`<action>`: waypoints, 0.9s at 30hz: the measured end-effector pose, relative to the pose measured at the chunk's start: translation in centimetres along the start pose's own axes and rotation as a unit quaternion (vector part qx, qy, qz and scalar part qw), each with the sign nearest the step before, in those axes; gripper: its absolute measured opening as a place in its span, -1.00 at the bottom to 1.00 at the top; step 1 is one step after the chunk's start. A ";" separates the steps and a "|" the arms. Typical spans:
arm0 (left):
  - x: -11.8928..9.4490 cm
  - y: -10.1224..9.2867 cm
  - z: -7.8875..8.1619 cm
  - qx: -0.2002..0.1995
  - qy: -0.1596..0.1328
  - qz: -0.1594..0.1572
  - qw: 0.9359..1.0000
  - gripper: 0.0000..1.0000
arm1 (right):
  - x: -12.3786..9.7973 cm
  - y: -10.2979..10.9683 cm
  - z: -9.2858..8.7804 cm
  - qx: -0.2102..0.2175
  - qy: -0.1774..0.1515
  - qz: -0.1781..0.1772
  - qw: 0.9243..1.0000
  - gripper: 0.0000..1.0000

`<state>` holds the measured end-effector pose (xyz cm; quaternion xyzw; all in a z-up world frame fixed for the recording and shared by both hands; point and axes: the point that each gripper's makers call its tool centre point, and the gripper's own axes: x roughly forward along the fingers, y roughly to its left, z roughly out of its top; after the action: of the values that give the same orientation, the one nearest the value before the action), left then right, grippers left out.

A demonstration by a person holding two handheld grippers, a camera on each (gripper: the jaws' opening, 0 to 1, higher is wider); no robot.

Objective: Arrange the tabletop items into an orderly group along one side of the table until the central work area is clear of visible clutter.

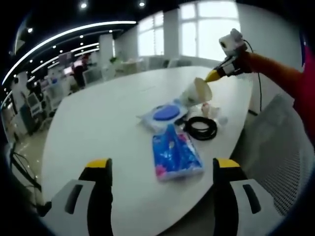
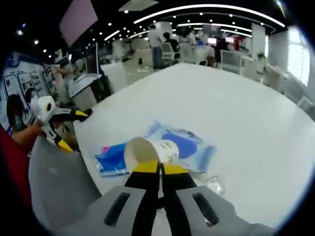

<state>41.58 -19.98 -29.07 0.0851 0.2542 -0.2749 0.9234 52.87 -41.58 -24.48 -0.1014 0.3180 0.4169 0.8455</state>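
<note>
Your right gripper [image 2: 158, 169] clenched on rim of paper cup [image 2: 147, 150], cup tipped on side, lifted off table [image 2: 236, 113]. Below cup: wipes pack [image 2: 189, 147], beside it blue tissue pack [image 1: 174, 155], black cable coil [image 1: 201, 128]. Your left gripper [image 1: 162, 169] released, jaws spread, tissue pack just ahead between them.

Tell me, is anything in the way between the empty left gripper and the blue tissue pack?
Nothing visible. The left gripper is open, and only bare white table lies between it and the blue tissue pack. The black cable coil lies beyond the pack, and the right gripper holds the paper cup.
</note>
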 end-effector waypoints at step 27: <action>1.1 -0.6 4.0 0.152 -0.026 -0.001 0.988 0.59 | 2.2 5.9 7.7 -0.030 0.000 0.099 0.995 -0.98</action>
<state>43.71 -22.21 -26.18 0.2164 0.1854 -0.3136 0.9058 52.80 -33.11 -19.34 -0.0946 0.3141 0.5077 0.7966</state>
